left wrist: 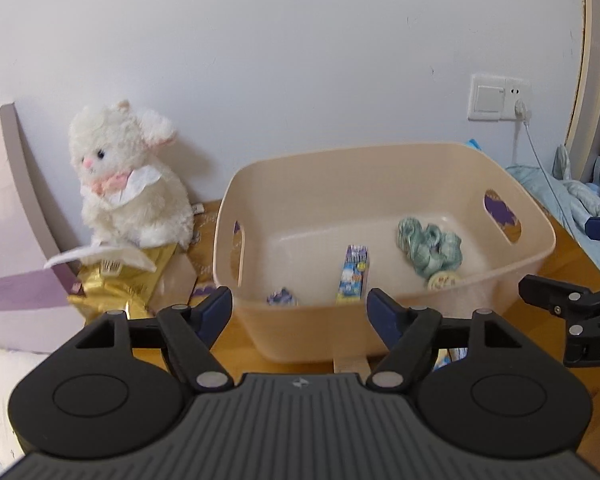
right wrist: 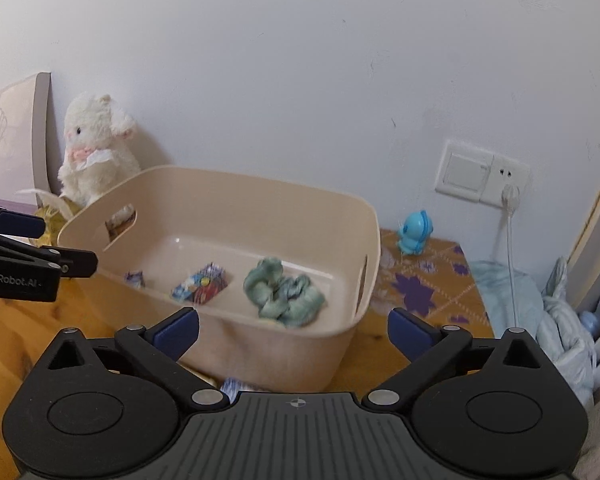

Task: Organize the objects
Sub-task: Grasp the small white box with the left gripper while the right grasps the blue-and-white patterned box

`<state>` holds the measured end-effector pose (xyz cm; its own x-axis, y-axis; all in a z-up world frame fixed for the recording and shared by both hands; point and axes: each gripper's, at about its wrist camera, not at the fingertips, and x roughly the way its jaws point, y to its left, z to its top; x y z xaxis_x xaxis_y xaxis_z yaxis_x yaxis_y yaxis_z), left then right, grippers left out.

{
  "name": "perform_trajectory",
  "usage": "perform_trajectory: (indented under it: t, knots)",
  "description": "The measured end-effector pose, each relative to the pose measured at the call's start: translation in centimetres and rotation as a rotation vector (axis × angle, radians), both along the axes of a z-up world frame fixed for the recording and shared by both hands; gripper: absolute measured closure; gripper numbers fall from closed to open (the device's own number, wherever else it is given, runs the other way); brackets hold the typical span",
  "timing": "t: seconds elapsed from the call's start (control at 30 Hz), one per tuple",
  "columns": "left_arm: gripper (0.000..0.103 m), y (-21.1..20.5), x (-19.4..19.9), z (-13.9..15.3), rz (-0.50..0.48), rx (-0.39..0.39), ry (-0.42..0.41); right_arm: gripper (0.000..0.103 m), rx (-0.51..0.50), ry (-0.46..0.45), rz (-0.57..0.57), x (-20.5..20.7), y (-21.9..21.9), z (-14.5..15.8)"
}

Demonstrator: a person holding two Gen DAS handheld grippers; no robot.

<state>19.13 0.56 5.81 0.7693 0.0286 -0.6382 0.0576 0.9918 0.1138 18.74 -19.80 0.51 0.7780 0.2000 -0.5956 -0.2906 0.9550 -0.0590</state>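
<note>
Left wrist view: my left gripper (left wrist: pixel 300 306) hangs with jaws wide and empty before the beige bin (left wrist: pixel 384 344). Inside lie a green scrunchie (left wrist: pixel 430 250) and a small carton (left wrist: pixel 354 278).

Right wrist view: my right gripper (right wrist: pixel 294 330) is spread wide too, holding nothing; blue toy (right wrist: pixel 414 234) stands behind the bin.

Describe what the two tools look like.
Both match. The left tool has black linkage arms with silver pivot pins, dark blue finger pads, round black discs and a ribbed grey base with a small crosshair mark. The right tool looks the same. White lettering "GenRobot.AI" runs along the left tool's side. No cables or sleeves show.
</note>
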Motion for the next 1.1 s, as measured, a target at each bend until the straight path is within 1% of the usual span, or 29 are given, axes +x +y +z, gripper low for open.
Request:
perform_trajectory:
  t: [0.23, 0.4, 0.5, 0.73, 0.97, 1.1]
  knots:
    - [0.027, 0.0, -2.2, -2.1, 0.008, 0.013, 0.023, 0.000, -0.024, 0.037, 0.007, -2.2, 0.2, -2.5]
    - [0.027, -0.1, -2.8, -3.7, 0.005, 0.009, 0.052, 0.000, -0.049, 0.066, 0.013, -2.7, 0.5, -4.1]
    - [0.027, -0.3, -2.9, -4.5, 0.006, 0.016, 0.053, 0.000, -0.050, 0.096, 0.018, -2.5, 0.5, -5.1]
    - [0.027, -1.1, -2.1, -6.1, -0.040, 0.012, 0.082, 0.000, -0.026, 0.152, 0.008, -1.5, 0.5, -7.4]
    - [0.027, -1.5, -0.7, -7.9, -0.038, -0.006, 0.118, 0.000, -0.032, 0.169, -0.001, -0.4, 1.1, -8.8]
    - [0.027, -1.4, -0.1, -8.4, -0.033, -0.026, 0.128, 0.000, -0.013, 0.188, -0.014, 0.3, 1.0, -9.6]
